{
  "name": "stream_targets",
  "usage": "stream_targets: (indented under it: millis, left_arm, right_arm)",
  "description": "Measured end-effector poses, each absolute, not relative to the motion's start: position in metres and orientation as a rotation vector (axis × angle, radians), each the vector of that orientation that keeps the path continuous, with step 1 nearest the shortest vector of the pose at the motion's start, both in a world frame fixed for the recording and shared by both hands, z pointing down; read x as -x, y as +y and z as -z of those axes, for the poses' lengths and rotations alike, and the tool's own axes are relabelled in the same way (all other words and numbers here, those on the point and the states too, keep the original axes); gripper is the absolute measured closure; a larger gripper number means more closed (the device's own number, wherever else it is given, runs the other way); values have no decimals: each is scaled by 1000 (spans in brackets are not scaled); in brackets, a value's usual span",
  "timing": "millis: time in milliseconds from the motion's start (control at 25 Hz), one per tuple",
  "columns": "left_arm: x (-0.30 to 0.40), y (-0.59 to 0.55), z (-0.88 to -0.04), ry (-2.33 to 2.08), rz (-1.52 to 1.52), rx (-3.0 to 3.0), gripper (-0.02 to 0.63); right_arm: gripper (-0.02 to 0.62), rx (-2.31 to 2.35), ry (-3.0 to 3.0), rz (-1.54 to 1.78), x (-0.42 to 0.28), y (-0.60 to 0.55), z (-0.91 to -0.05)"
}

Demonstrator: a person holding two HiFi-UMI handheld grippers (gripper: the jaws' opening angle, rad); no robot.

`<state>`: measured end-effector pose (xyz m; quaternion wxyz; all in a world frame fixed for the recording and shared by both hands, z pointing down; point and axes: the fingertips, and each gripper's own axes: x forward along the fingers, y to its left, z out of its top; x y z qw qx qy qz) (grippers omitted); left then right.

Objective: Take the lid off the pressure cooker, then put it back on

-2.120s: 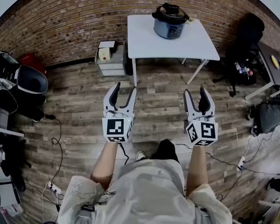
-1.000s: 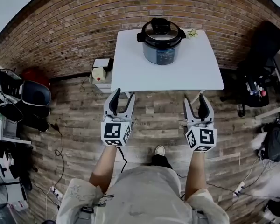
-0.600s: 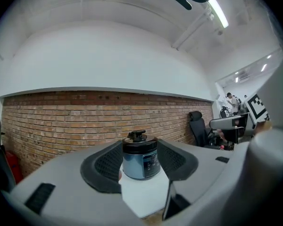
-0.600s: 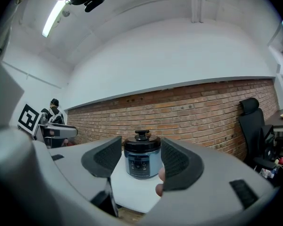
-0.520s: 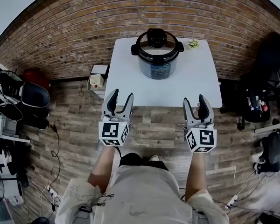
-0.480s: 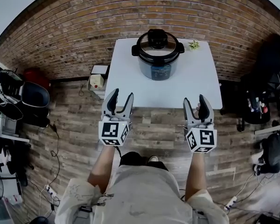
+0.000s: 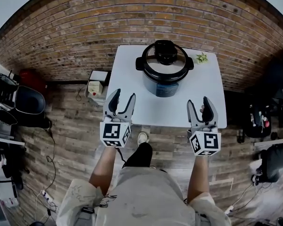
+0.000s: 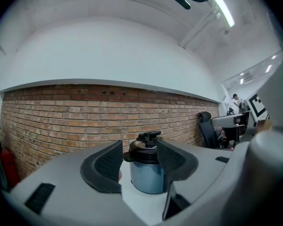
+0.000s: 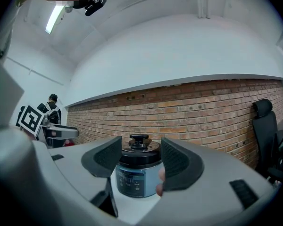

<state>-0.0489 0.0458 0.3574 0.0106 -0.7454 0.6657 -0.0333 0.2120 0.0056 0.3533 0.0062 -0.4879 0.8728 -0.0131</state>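
Your left gripper (image 7: 121, 99) and right gripper (image 7: 203, 103) are now reaching the tabletop (image 7: 129, 86) edge, closer than before, both released and empty. Pressure cooker (image 7: 162, 86) is sitting upper centre, lid (image 7: 166, 65) on; removal and refitting are still awaiting you.

Lidded pressure cooker (image 7: 164, 68) on table (image 7: 127, 93)

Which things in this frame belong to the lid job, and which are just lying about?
Job in hand:
pressure cooker; lid, on the cooker; white table; left gripper and right gripper, both open and empty.

Lying about:
small plant on the table corner; drawer unit; office chair; bags on the floor.
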Motion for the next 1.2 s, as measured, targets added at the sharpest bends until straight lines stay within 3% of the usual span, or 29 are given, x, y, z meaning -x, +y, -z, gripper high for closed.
stream_targets:
  millis: [520,1200]
  left_arm:
    - [109,-94,-340,1956,115,2387,364]
    - [134,-163,-349,1856,89,2472,364]
  right_arm:
    - [321,1520,2713,-75,-132,-127,-315]
    - [321,1544,2676,-101,-104,-176,-305]
